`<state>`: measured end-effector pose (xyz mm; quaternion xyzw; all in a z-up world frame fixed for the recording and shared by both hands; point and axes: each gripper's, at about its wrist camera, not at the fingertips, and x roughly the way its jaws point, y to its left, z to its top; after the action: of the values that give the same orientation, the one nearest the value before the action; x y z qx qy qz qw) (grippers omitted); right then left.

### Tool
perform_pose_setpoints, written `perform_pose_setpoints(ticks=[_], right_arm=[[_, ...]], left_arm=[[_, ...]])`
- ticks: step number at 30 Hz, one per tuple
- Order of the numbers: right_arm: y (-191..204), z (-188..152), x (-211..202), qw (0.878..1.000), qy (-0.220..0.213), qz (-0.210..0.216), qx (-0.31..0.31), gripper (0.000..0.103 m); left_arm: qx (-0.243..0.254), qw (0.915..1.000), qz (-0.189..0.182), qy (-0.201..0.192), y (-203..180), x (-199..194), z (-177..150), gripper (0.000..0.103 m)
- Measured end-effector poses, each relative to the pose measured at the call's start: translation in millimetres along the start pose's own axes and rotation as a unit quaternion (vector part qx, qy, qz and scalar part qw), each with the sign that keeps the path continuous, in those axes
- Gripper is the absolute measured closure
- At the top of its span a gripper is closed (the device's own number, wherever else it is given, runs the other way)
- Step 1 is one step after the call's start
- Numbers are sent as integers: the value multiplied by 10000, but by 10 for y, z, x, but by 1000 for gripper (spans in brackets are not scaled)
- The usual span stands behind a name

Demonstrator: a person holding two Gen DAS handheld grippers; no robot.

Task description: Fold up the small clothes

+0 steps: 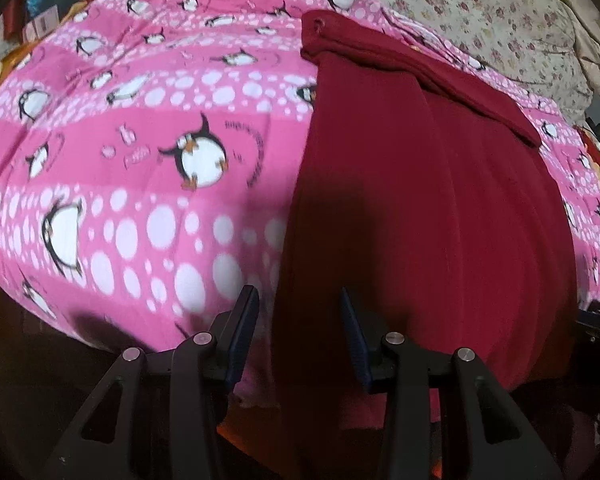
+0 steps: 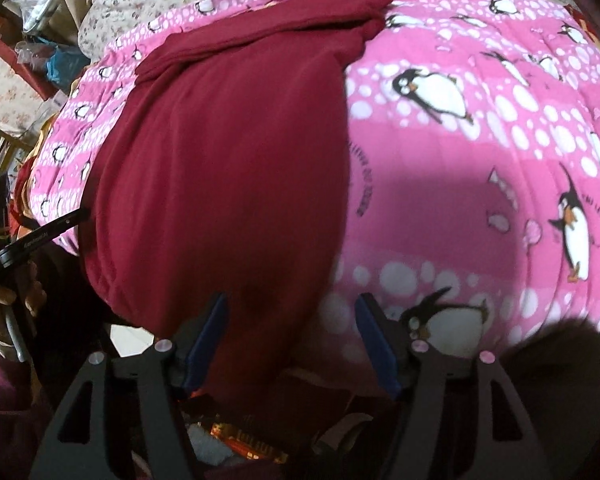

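A dark red garment (image 1: 428,200) lies flat on a pink penguin-print blanket (image 1: 140,128), with a band of it folded across its far end. My left gripper (image 1: 300,304) is open, its jaws apart over the garment's near left edge, holding nothing. In the right wrist view the same red garment (image 2: 228,168) lies on the blanket (image 2: 480,160). My right gripper (image 2: 290,308) is open over the garment's near right edge, empty. The left gripper (image 2: 72,216) shows at the left, held by a hand.
A floral sheet (image 1: 480,12) covers the bed beyond the blanket. Cluttered items and a red box (image 2: 24,56) sit off the bed's far left. Colourful items (image 2: 244,440) lie below the bed's near edge.
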<state>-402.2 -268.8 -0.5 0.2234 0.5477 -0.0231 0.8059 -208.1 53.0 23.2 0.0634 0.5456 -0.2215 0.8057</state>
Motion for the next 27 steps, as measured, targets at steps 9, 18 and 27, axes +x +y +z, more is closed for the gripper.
perform_pose_setpoints(ticks=[9, 18, 27], right_arm=[[-14, -123, 110, 9983, 330, 473, 71, 33], [139, -176, 363, 9926, 718, 974, -10, 40], [229, -83, 124, 9936, 327, 991, -428, 94]], left_arm=[[-15, 9995, -169, 270, 23, 28, -163, 73], [71, 9989, -225, 410, -14, 62, -186, 71], [344, 9971, -611, 304, -103, -114, -131, 103]])
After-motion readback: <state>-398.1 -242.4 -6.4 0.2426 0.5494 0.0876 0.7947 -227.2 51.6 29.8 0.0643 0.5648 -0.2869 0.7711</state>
